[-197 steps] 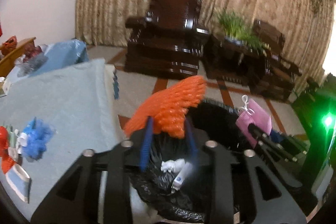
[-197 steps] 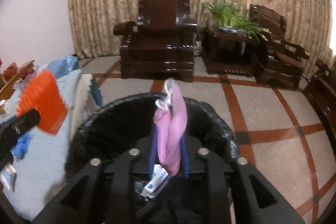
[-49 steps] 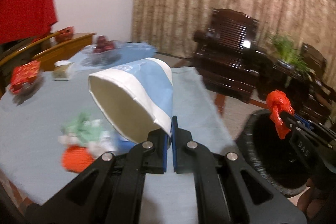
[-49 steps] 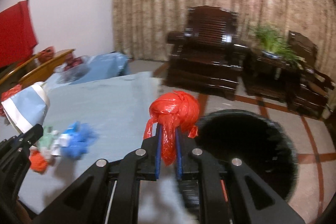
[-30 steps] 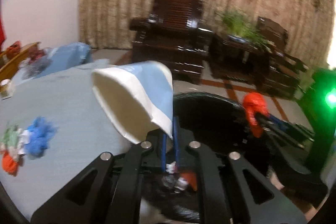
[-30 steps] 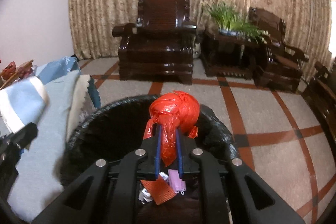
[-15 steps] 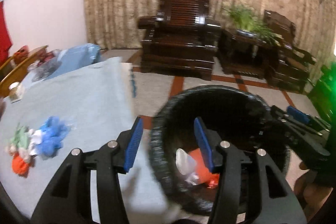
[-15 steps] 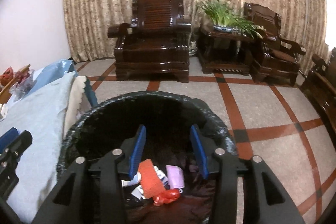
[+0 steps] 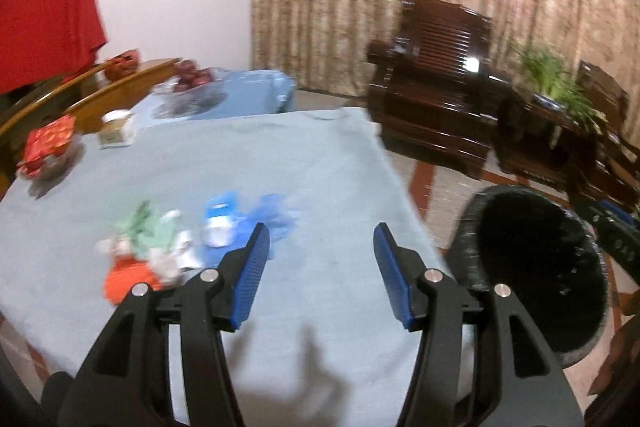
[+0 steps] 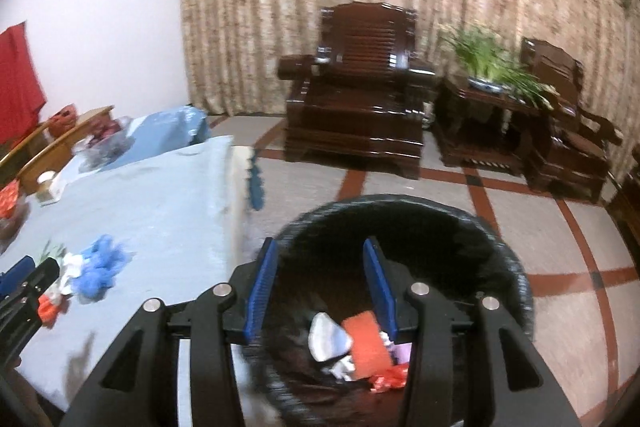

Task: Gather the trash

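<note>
Two grippers: left gripper (image 9: 320,239) and right gripper (image 10: 318,259) both gape wide, gripping nothing.
Trash (image 9: 160,247): blurred scraps, left of centre on the table (image 9: 312,163); orientation unclear.
Bin (image 10: 516,267): lower centre, opening upward, scraps inside.

Dim, warm indoor light is filling both fisheye views, and the edges are bending and darkening into black corners. Motion blur is smearing the scraps (image 9: 160,247) on the tablecloth (image 9: 256,167). Finger shadows are falling near the bottom edge. Glare is glinting off the armchair (image 9: 436,87).
</note>
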